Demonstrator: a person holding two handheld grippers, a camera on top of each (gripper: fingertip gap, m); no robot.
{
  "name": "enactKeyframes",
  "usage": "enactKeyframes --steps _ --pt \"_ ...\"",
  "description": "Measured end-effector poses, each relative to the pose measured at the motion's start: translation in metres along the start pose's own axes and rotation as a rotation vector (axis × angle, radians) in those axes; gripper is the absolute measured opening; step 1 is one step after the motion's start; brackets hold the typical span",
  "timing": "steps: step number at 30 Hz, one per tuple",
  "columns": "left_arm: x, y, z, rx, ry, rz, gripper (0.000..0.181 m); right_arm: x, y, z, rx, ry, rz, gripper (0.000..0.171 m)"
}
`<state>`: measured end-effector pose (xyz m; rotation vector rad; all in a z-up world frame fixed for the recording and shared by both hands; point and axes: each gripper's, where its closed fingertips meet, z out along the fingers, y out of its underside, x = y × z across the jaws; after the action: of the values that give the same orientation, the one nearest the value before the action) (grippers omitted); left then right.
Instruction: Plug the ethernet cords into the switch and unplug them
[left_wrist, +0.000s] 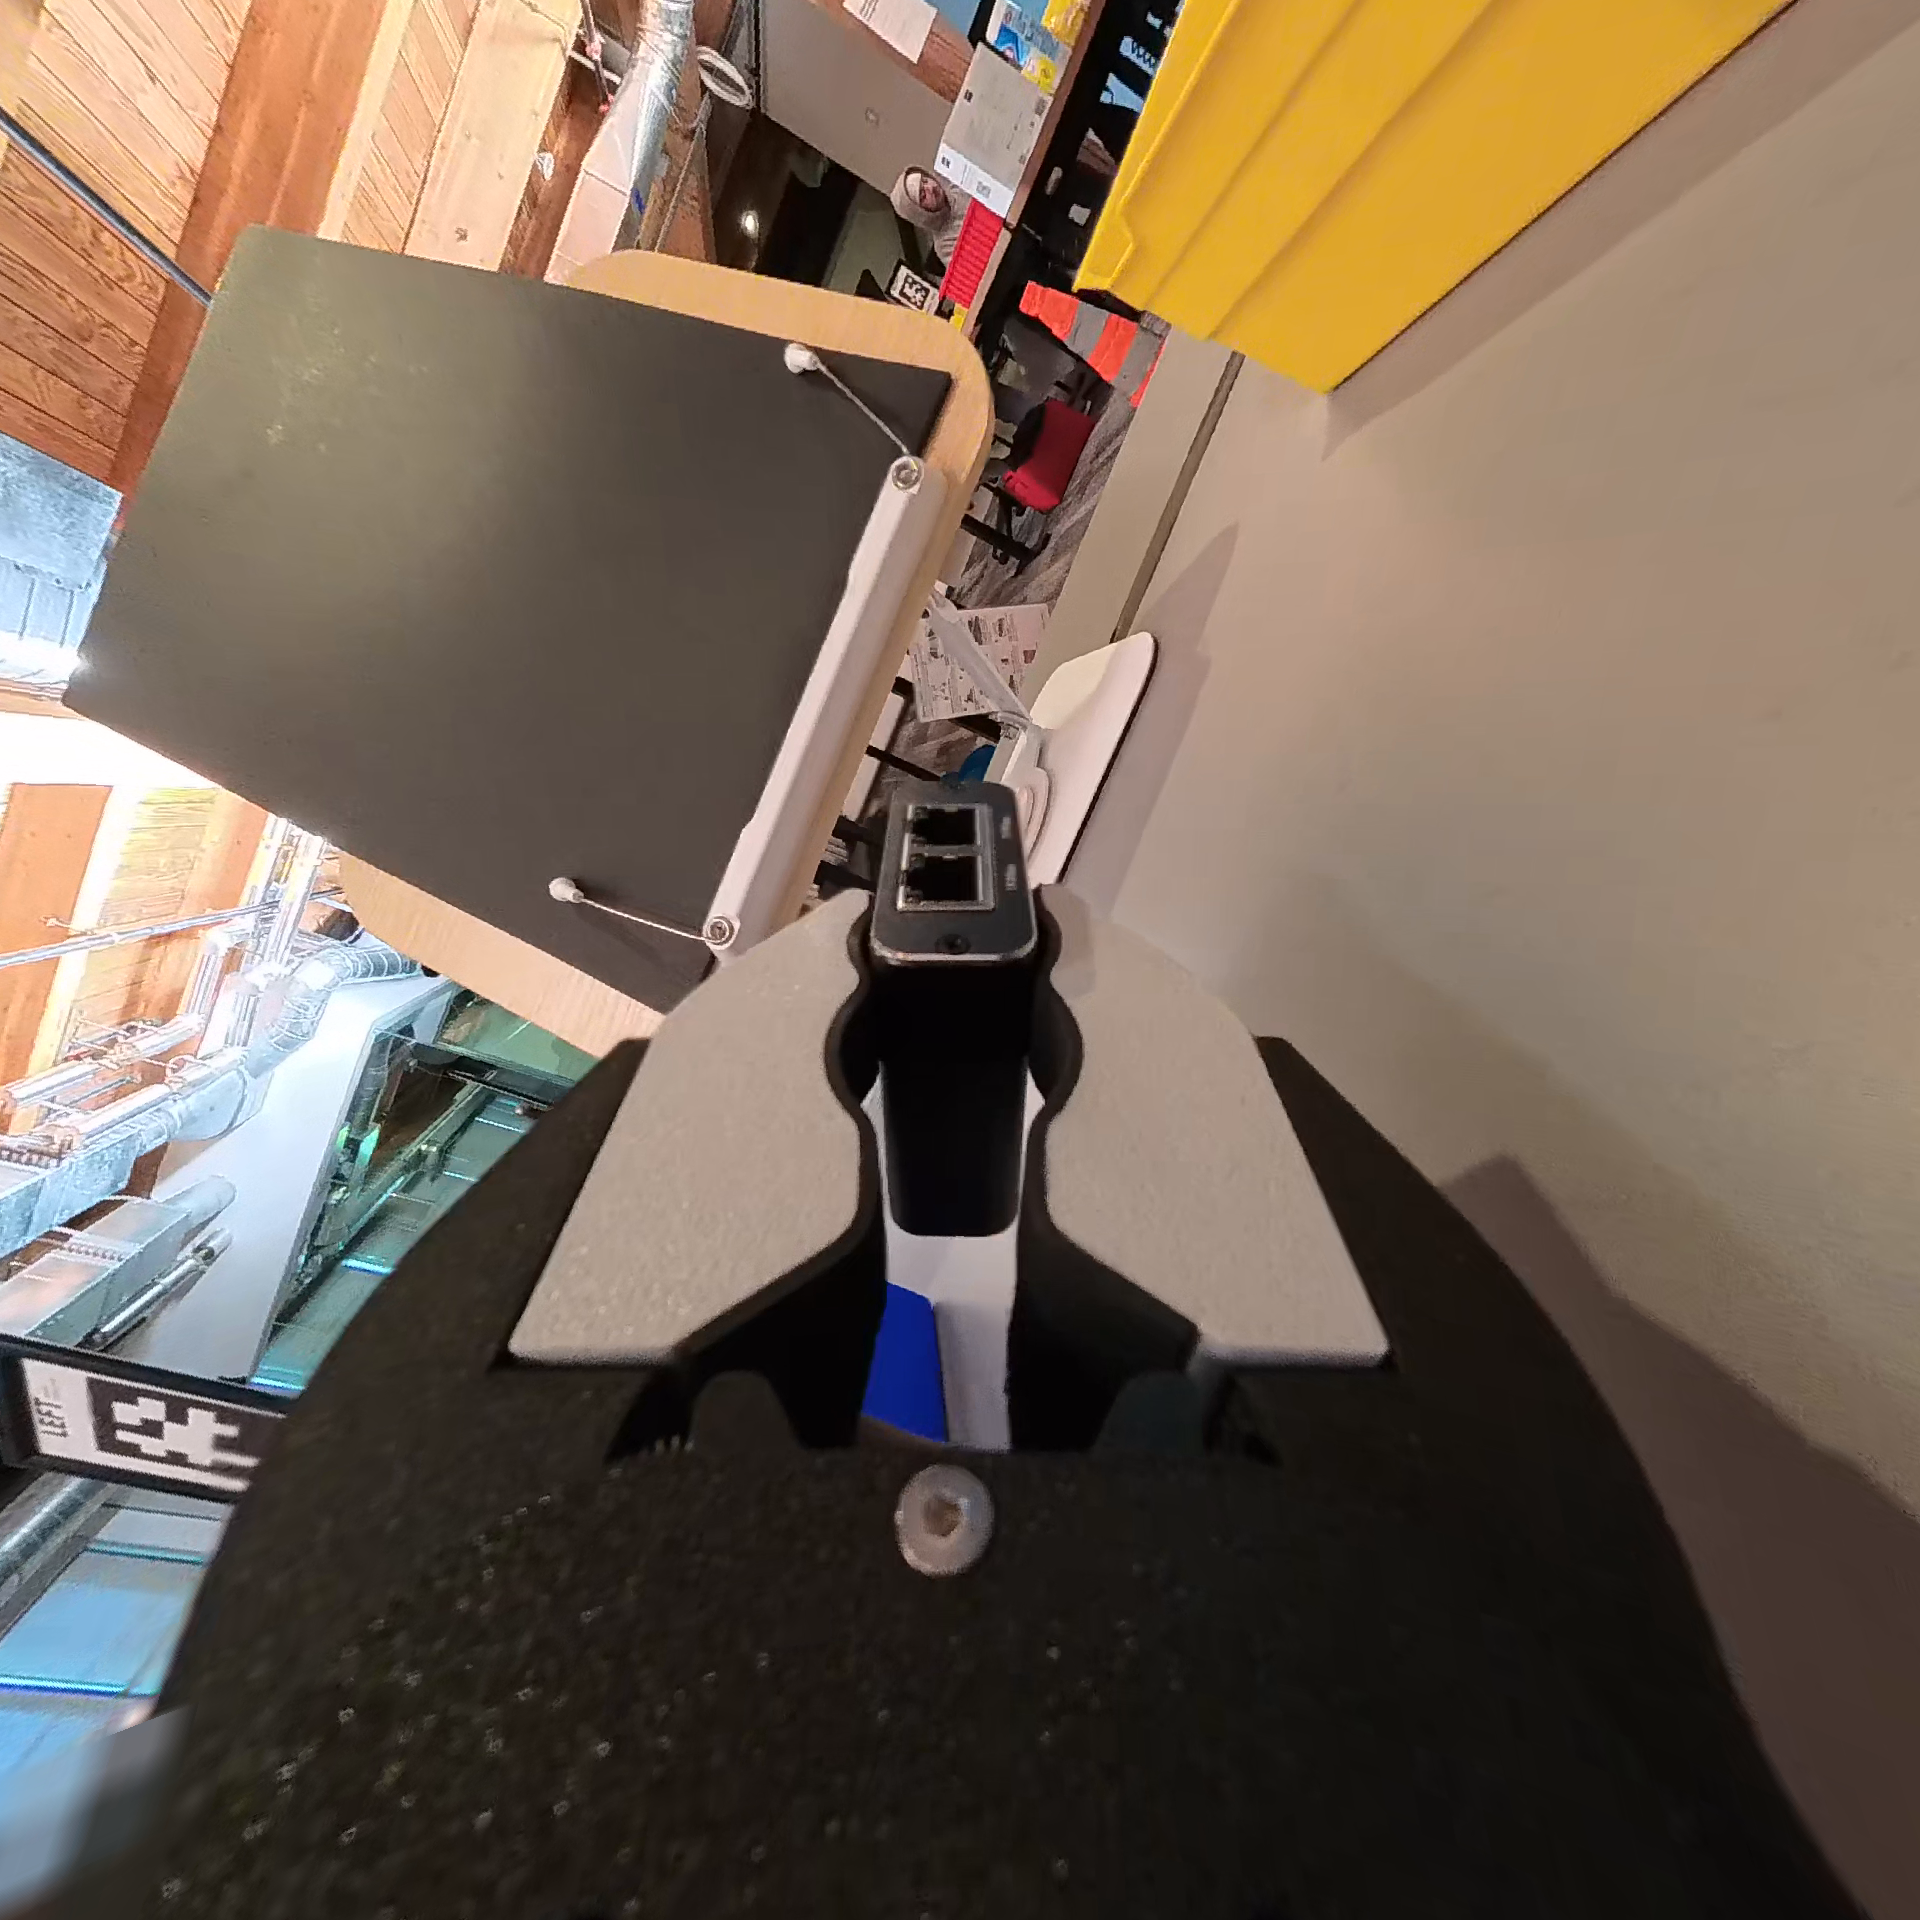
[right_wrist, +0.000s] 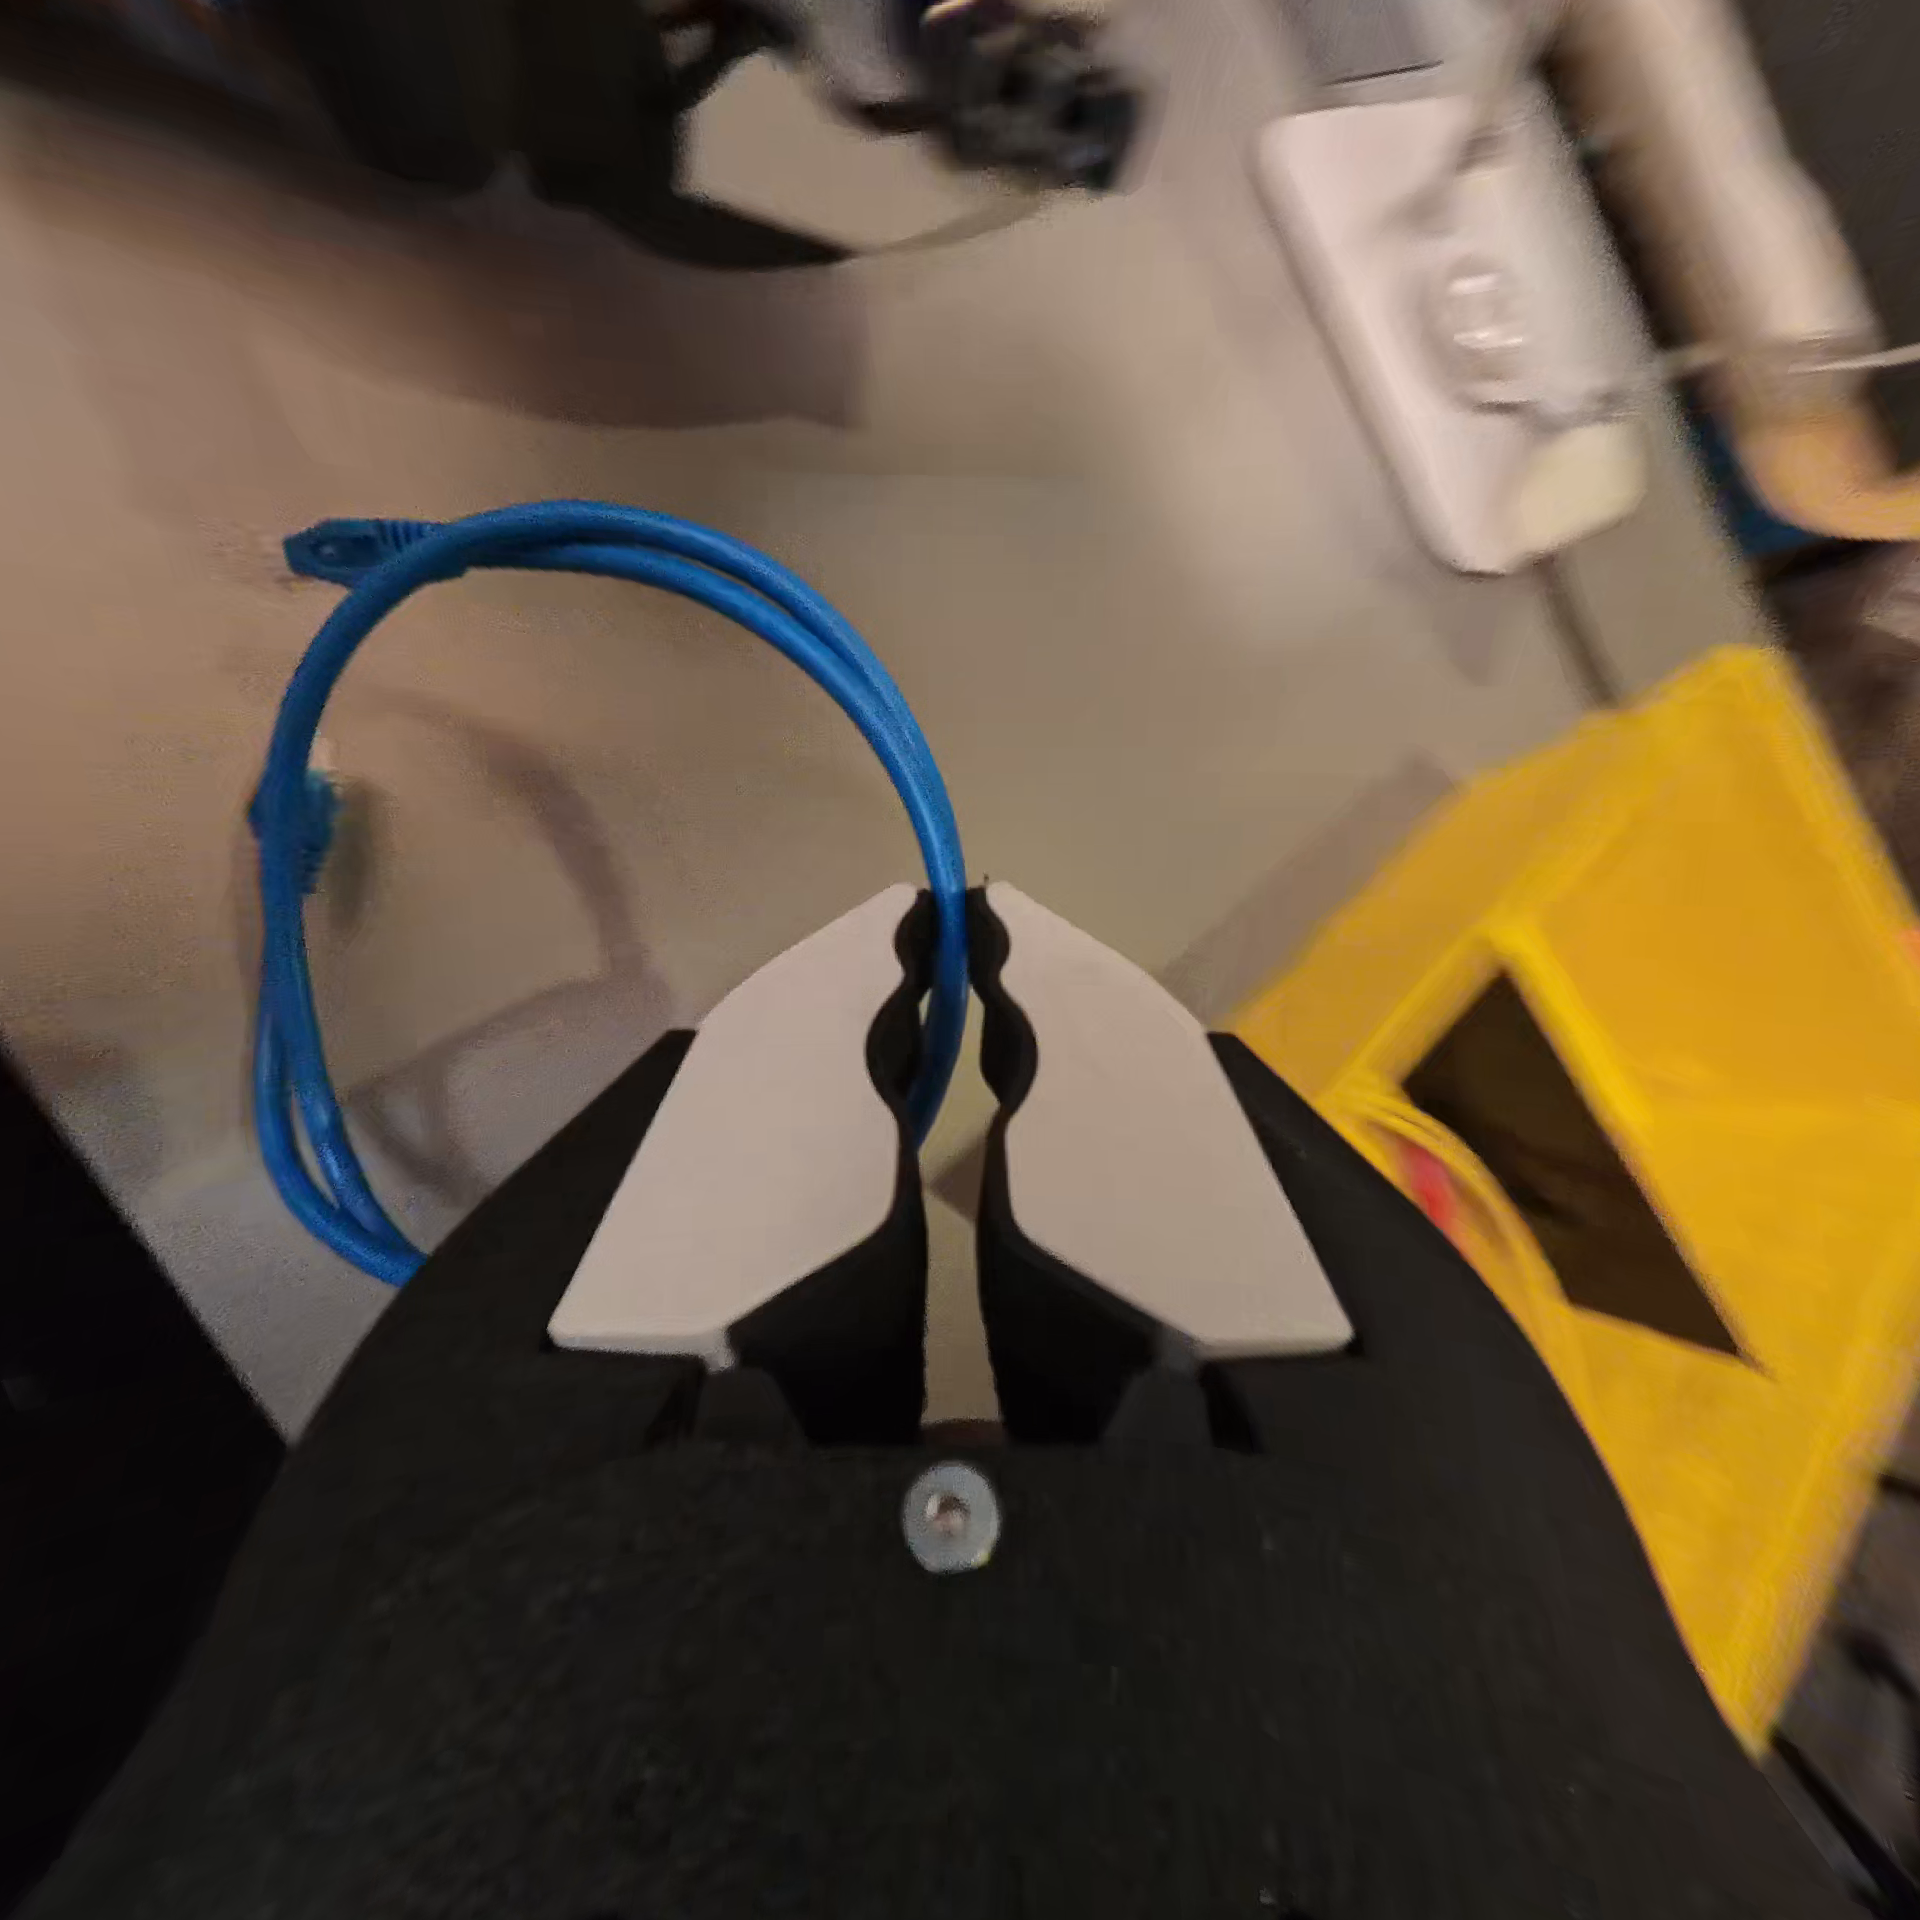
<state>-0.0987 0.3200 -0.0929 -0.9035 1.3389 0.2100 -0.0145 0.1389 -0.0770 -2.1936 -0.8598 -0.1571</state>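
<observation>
The left gripper is clamped on the black ethernet switch, which stands lengthwise between its grey fingers with the port end pointing away from the camera. Two empty ports show on that end face, one beyond the other. Beyond the switch and to the gripper's left hangs a dark board on thin wires; to the right runs a pale tabletop, with a yellow bin far ahead on the right.

The right gripper pinches a blue ethernet cord near its fingertips, the jaws nearly together around the cable. From the grip the cord arcs up and to the left in a doubled loop, then comes back down under the gripper's left side. Its two plugs sit at the far left of the loop, free of any port. A yellow bin lies just right of the gripper, a blurred white device ahead on the right.
</observation>
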Motion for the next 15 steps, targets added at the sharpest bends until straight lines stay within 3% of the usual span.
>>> enactKeyframes --steps 1,4,7,11,15 --pt "0.001 0.0 0.0 0.0 0.007 -0.012 0.024 0.027 -0.001 -0.021 0.001 0.089 0.012 0.005" --pt "0.003 0.001 0.001 -0.003 0.022 -0.03 0.024 0.112 0.013 -0.081 -0.041 0.333 0.121 0.005" --pt "0.005 -0.001 0.001 -0.002 0.027 -0.026 0.024 0.169 0.07 -0.102 -0.275 0.381 0.372 0.005" --pt "0.007 -0.004 0.0 0.002 0.035 -0.016 0.024 0.207 0.133 -0.081 -0.502 0.267 0.629 0.005" --pt "0.009 -0.005 -0.001 0.005 0.044 -0.01 0.024 0.219 0.178 -0.028 -0.741 0.135 0.675 0.005"
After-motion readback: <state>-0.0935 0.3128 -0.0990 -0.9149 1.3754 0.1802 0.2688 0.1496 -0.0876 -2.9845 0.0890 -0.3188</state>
